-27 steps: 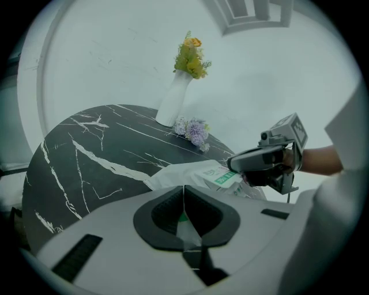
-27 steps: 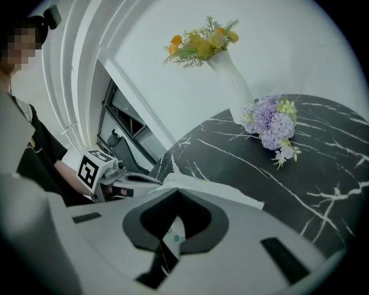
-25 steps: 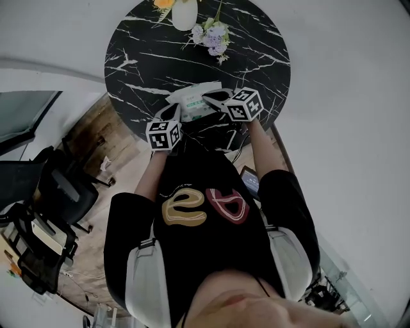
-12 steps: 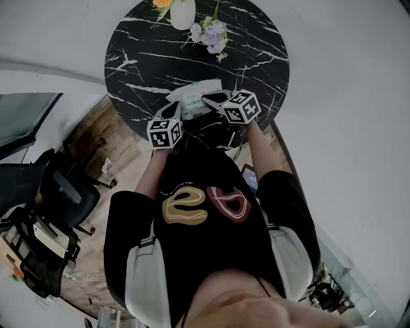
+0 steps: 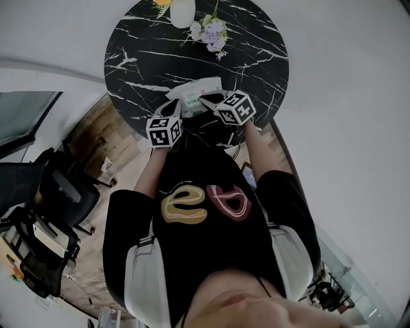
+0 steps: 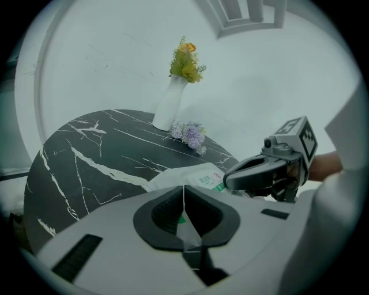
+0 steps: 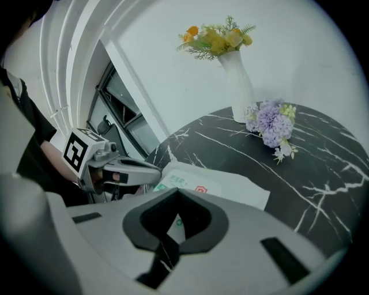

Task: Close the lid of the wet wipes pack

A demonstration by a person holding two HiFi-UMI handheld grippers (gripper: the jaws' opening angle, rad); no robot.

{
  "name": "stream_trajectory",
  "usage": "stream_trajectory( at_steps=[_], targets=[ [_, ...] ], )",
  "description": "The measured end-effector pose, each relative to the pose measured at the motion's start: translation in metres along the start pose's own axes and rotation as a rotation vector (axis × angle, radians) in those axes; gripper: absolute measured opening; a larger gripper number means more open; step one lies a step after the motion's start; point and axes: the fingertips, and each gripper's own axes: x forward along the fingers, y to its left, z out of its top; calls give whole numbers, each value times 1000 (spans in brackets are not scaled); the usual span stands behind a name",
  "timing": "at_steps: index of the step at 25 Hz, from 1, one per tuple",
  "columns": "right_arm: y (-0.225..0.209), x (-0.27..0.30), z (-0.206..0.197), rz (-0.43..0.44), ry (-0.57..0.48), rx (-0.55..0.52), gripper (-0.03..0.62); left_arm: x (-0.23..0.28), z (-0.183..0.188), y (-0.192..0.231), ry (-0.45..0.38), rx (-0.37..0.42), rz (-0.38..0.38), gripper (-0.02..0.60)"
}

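I read the left gripper (image 6: pixel 184 201) pinched shut on the wet wipes pack (image 6: pixel 185 174) edge. The right gripper (image 7: pixel 172 226) has its jaws together and empty.

Counter (image 5: pixel 147 57): round, black top with white marble veining, as I see it from the head view; the floor shows past its rim at 7 o'clock.
Far rim, 12 o'clock: a white vase (image 5: pixel 182 11) stands upright right at the edge, holding yellow flowers.
About 1 o'clock: a small bunch of purple flowers (image 5: pixel 213 33) lies flat on the top, just beside the vase and a little nearer the middle.
Near side, 6 o'clock: the wet wipes pack (image 5: pixel 195 99) lies flat, white with green print, close to the rim nearest me and well apart from the vase and the bunch.
Pack's lid: I cannot tell its state.
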Motion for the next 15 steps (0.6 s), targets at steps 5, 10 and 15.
stream_trajectory(
  at_steps=[5,10,15],
  targets=[
    [1,2,-2,-24,8,-12,11,-2,-1,-1,-2,4,-2,21],
    [0,7,-6,-78,46,-25,11,-4,-2,-1,3,9,-10,21],
    [-1,9,-8,-122,55,-28,11,-5,-3,0,11,15,-22,21]
  ],
)
